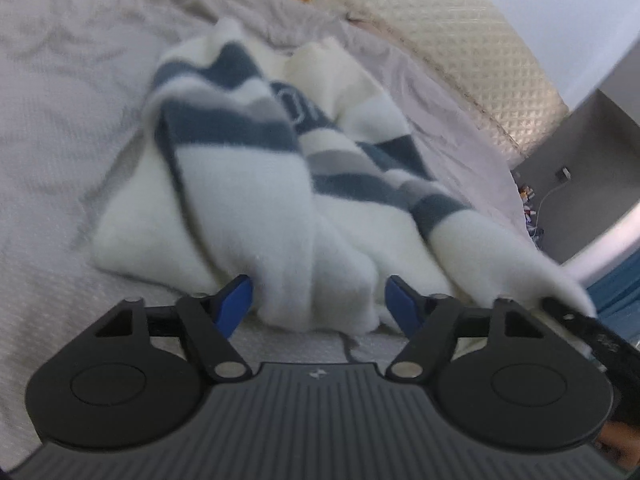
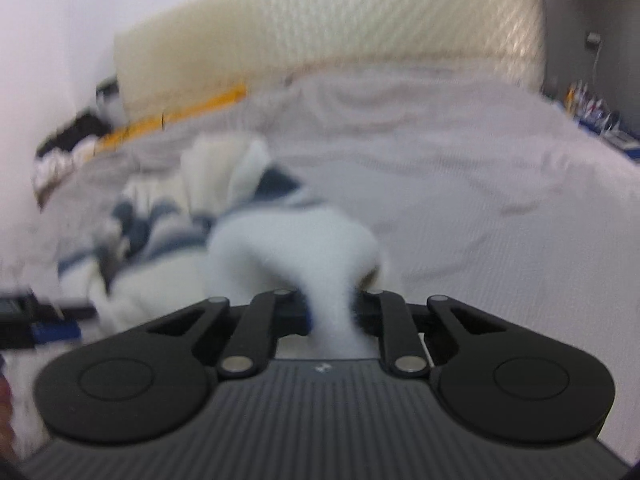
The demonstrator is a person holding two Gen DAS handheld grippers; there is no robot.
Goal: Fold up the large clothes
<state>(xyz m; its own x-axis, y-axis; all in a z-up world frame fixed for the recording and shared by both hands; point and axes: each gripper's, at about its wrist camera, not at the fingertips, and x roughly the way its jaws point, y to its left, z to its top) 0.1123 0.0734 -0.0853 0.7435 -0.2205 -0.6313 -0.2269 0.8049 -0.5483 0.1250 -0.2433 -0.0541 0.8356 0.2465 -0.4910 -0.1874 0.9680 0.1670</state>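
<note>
A white sweater (image 1: 248, 184) with blue and grey stripes lies crumpled on the bed's grey sheet (image 1: 60, 120). My left gripper (image 1: 318, 304) is open at the sweater's near hem. A fold of white fabric lies between its blue pads (image 1: 236, 300), and a small gap shows on each side. At the right edge of this view, a corner of the sweater is pulled out to a black finger (image 1: 568, 314) of the other gripper. In the blurred right wrist view, my right gripper (image 2: 332, 312) is shut on a bunch of the sweater's white fabric (image 2: 288, 240), lifted off the sheet.
A cream quilted headboard (image 1: 460, 40) runs along the bed's far side, with a yellow strip (image 2: 180, 118) at its base. Dark clothes (image 2: 72, 136) lie at the far left. Small items (image 2: 592, 108) stand beside the bed at the right. Bare grey sheet (image 2: 480, 200) spreads right of the sweater.
</note>
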